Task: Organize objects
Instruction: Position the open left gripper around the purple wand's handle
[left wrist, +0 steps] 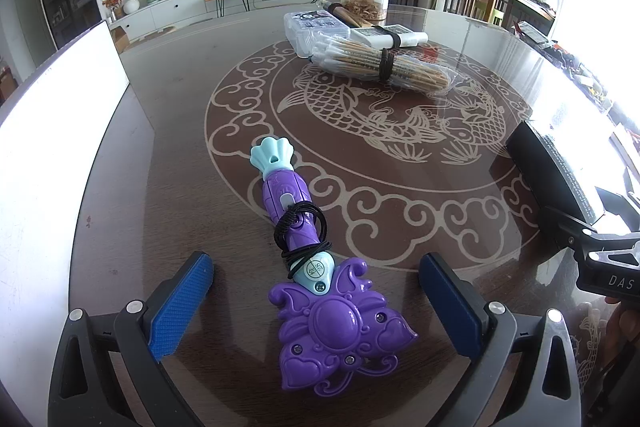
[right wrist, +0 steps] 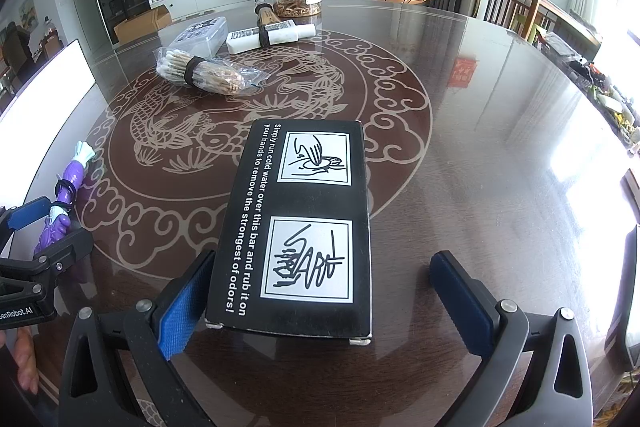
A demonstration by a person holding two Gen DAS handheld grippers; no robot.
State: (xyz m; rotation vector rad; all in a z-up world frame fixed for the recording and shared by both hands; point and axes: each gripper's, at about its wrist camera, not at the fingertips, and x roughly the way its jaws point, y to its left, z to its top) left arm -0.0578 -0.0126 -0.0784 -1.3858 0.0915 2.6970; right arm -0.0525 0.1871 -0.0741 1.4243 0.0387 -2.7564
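Both my grippers (left wrist: pixel 316 303) (right wrist: pixel 320 301) stand released, straddling the purple wand (left wrist: pixel 320 291) and black box (right wrist: pixel 296 227); far bundled items (left wrist: pixel 380 65) look grouped, these two remain.

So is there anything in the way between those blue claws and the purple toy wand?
Nothing visible. The purple toy wand lies flat on the table, its flower-shaped head already between the open fingers of the left gripper. Only a black cord, wound round its handle, lies near. The other items sit far across the table.
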